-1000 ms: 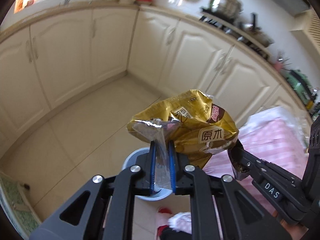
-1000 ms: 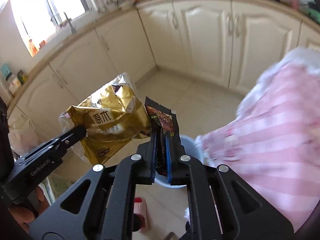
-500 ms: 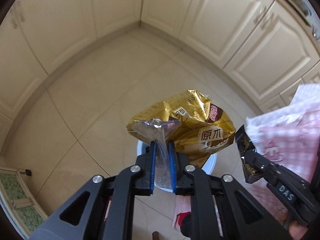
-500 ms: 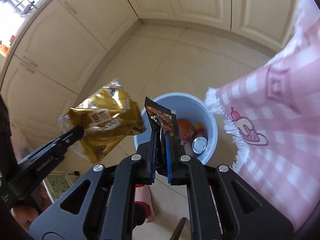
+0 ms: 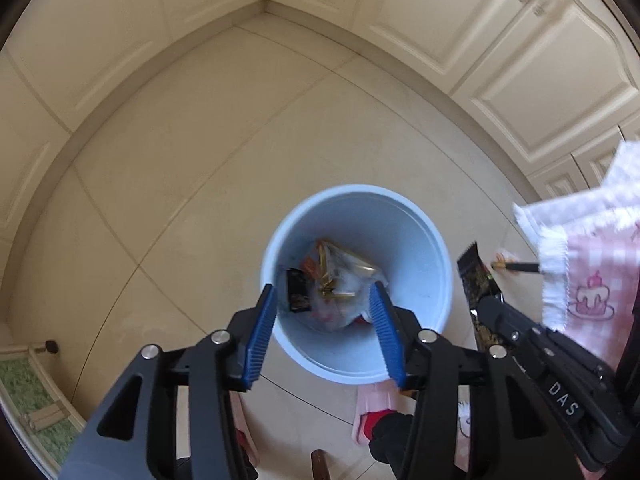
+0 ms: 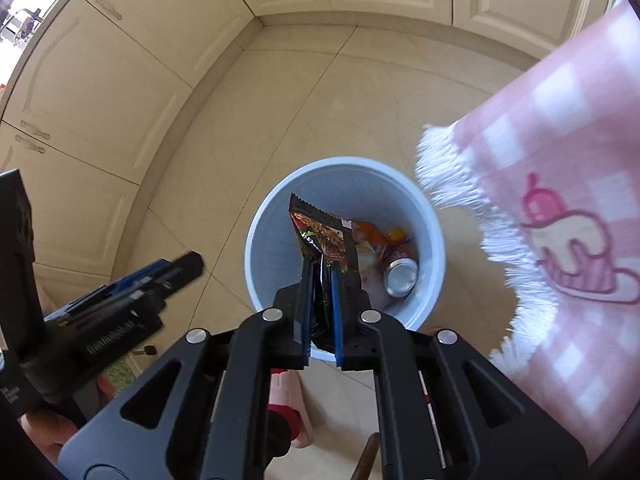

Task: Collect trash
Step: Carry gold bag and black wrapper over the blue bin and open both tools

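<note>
- Left gripper [image 5: 324,312], seen from its own camera, points steeply down over a pale blue trash bin [image 5: 424,240]; its jaws have just been opening and now stand apart, with nothing pressed between the blue pads [image 5: 262,336].
- Inside the bin, framed between those pads, lies a gold snack bag [image 5: 344,270], blurred, on top of other rubbish; a small dark packet [image 5: 298,294] sits at its 8 o'clock.
- Right gripper [image 6: 322,280], in its own view, is clamped tight on a dark snack wrapper [image 6: 326,236] with a zigzag top edge. The wrapper stands up from the jaws toward 12 o'clock and overlaps the bin's opening.
- From the left camera the same gripper enters at 4 o'clock, and the wrapper appears just outside the bin's rim at 3 o'clock.
- From the right camera the bin's contents show at 3 o'clock of the wrapper: a drinks can [image 6: 401,276] with its silver end up, and orange wrappers [image 6: 378,236] behind it.
- A pink checked cloth [image 6: 560,160] with a white fringe and a cupcake print hangs at 3 o'clock, close to the bin.
- Beige floor tiles [image 5: 224,132] surround the bin; cream cabinet doors [image 5: 532,60] run along the top from 9 to 2 o'clock.
- A green mat [image 5: 24,396] lies at 8 o'clock in the left view.
- A person's pink slipper [image 6: 290,396] shows at 6 o'clock, below the bin.
</note>
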